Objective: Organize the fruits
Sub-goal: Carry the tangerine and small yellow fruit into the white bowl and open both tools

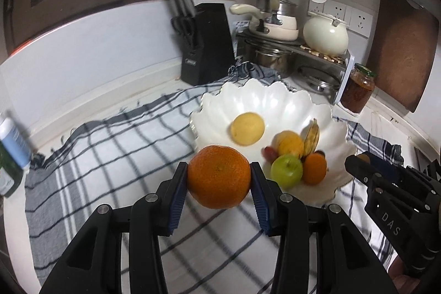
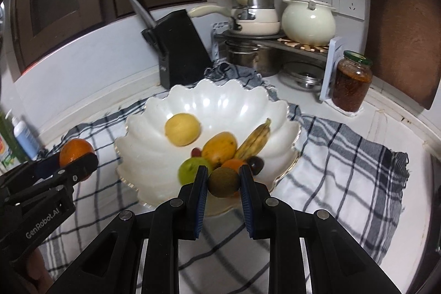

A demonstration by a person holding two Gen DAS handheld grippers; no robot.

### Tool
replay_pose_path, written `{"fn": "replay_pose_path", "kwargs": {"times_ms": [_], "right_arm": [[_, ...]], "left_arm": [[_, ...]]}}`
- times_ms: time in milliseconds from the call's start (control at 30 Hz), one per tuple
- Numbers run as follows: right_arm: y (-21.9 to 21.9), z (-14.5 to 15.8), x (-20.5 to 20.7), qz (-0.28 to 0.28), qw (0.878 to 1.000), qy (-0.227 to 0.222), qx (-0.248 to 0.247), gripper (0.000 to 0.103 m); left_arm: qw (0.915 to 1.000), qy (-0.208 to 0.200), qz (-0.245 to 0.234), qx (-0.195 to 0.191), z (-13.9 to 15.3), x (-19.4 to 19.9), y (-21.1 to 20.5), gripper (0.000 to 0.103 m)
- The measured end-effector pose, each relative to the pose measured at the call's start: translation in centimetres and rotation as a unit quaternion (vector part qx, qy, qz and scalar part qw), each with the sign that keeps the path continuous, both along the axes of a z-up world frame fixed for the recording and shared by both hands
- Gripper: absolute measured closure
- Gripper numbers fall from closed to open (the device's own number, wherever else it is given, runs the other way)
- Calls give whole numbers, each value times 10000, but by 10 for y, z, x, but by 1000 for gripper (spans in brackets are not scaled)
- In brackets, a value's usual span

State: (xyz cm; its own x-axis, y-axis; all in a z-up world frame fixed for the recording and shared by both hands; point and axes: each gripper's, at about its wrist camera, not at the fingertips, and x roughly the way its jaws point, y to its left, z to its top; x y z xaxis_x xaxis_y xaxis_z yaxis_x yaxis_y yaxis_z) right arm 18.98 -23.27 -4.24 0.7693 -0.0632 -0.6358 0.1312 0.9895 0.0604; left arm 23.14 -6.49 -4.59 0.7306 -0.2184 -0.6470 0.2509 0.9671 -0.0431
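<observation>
My left gripper (image 1: 219,178) is shut on a large orange (image 1: 219,176), held above the checked cloth (image 1: 115,156) just short of the white scalloped bowl (image 1: 220,106). My right gripper (image 2: 223,181) is shut on a brown kiwi (image 2: 223,181) over the bowl's (image 2: 143,134) near rim. In the bowl lie a lemon (image 2: 182,129), a mango (image 2: 219,146), a banana (image 2: 255,140), a green apple (image 2: 190,170), a small orange (image 2: 233,164) and dark grapes (image 2: 257,164). The left gripper with its orange (image 2: 75,152) shows at the left of the right wrist view.
A black knife block (image 2: 182,48) stands behind the bowl. A rack with pots and a cream kettle (image 2: 308,21) fills the back corner, with a jar of sauce (image 2: 351,81) beside it. A wooden board (image 2: 405,29) leans on the right wall. Bottles (image 1: 13,139) stand at far left.
</observation>
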Motion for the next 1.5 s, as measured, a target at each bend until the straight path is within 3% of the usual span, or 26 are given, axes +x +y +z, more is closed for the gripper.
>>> {"fn": "replay_pose_path", "kwargs": {"times_ms": [400, 833, 900, 967, 1100, 1200, 1267, 1500], "right_arm": [[-34, -14, 41, -205, 9996, 165, 42, 79], [-44, -32, 64, -133, 9991, 392, 110, 78], [-44, -31, 64, -155, 9991, 388, 81, 75], [-44, -29, 63, -194, 9991, 367, 78, 60], [-44, -24, 58, -275, 9992, 276, 18, 45], [-43, -19, 54, -365, 9991, 228, -24, 28], [-42, -13, 49, -484, 9986, 169, -124, 14], [-33, 5, 33, -606, 9977, 32, -293, 10]], "left_arm": [[9996, 184, -209, 66, -16, 48, -36, 59], [9981, 498, -326, 133, -40, 70, -49, 58], [9981, 497, -328, 170, -41, 70, -49, 53], [9986, 406, -281, 197, -38, 68, -47, 40], [9990, 313, -207, 235, -30, 64, -43, 33], [9991, 299, -150, 249, -26, 61, -39, 27], [9993, 275, -47, 267, -23, 57, -35, 14], [9994, 119, 96, 325, -7, 37, -21, 12]]}}
